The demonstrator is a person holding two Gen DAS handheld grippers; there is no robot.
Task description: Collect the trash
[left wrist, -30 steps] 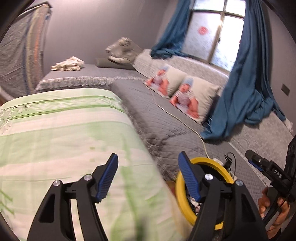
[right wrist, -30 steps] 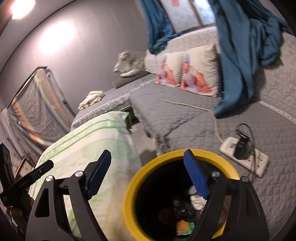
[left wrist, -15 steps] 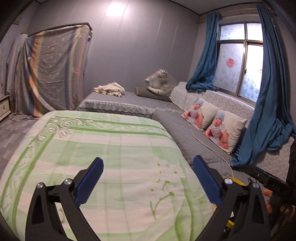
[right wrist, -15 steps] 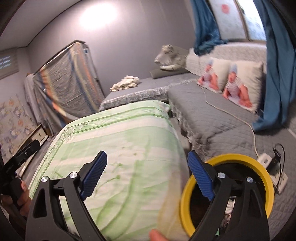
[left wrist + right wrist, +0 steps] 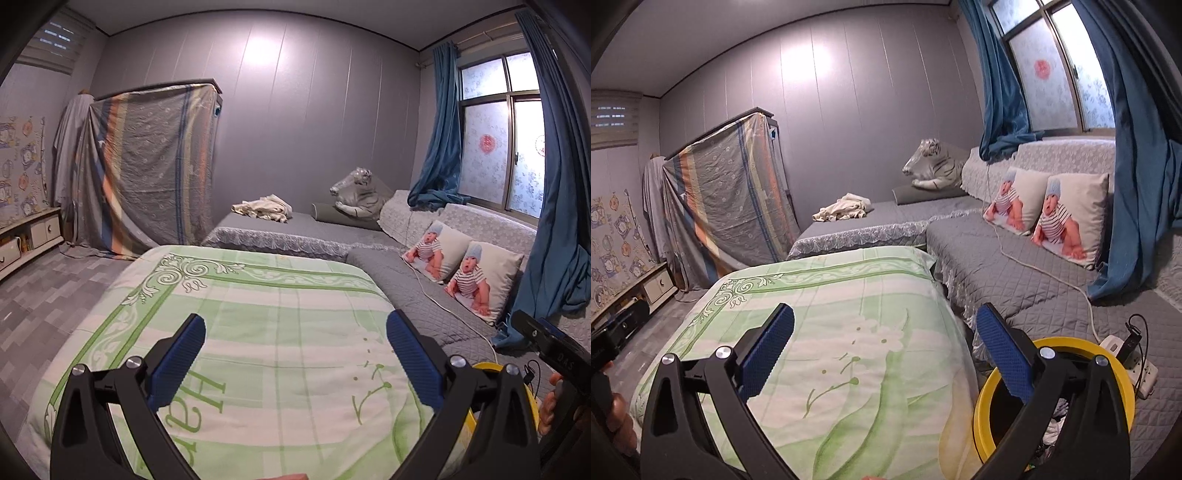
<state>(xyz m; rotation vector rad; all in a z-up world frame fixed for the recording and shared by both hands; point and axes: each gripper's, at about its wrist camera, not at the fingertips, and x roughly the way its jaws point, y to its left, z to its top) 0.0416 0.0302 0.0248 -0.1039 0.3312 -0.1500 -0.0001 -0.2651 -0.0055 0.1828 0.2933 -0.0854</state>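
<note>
Left gripper [image 5: 295, 339] and right gripper [image 5: 884, 332] both stand spread wide with nothing between their ribbed blue pads, the jaws having just been opening. The round yellow-rimmed trash bin [image 5: 1115, 373] with crumpled scraps inside sits low right, beside the green floral quilted cover [image 5: 827, 332]. A second ago both views looked down at the bin; they now face the room.

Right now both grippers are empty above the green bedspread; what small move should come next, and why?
Probably swing the left gripper toward the crumpled cloth on the grey bed. Both it and the right gripper have just opened and hold nothing, the yellow bin already holds scraps, and the bedspread shows no trash.
</note>
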